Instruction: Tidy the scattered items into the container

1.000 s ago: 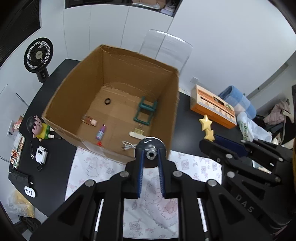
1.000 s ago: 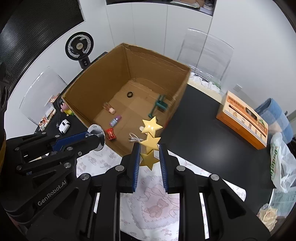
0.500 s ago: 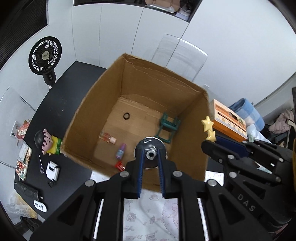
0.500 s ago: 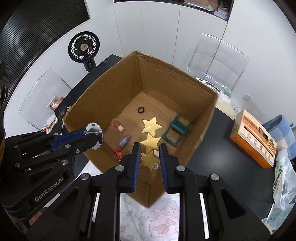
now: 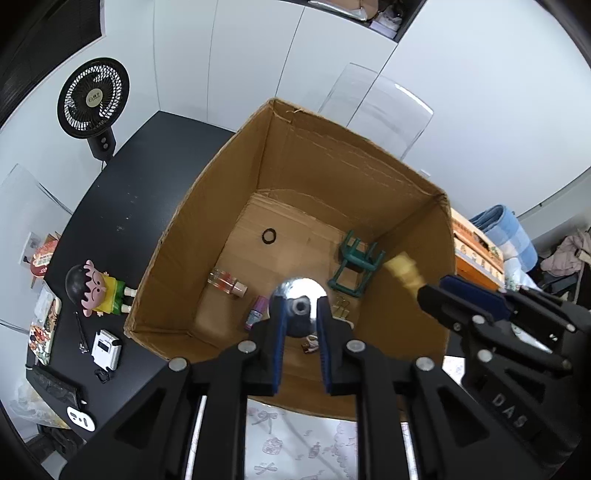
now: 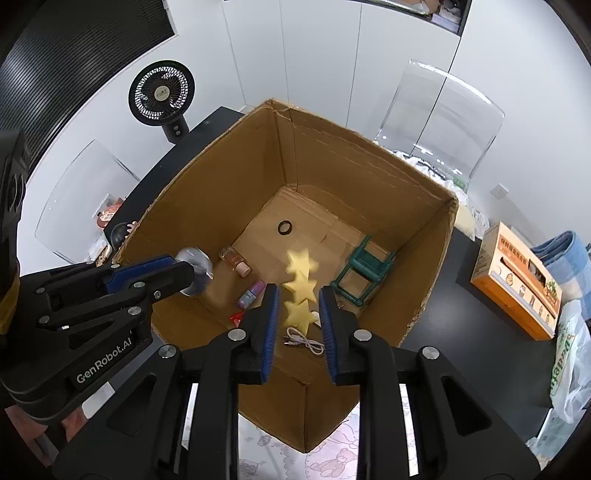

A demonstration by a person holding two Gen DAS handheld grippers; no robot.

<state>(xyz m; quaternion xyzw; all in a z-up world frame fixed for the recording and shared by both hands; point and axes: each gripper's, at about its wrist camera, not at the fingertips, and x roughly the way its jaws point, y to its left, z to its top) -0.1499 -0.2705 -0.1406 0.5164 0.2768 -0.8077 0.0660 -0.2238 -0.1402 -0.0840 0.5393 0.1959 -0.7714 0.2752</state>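
box [image 6: 424, 258]: stool [image 6: 364, 273], bottle [image 6: 234, 260], cable [image 6: 304, 343] | outside: fan [image 6: 161, 94], figurine [image 5: 98, 290]

You face white cabinet doors [image 6: 321, 62] under a dark open shelf [image 6: 443, 14]. A black slatted blind [image 6: 85, 44] covers the left wall. A black fan [image 6: 161, 94] stands at the far edge of the black surface [image 5: 122, 218], with clear acrylic chairs [image 6: 443, 122] behind it. Even light fills the room.
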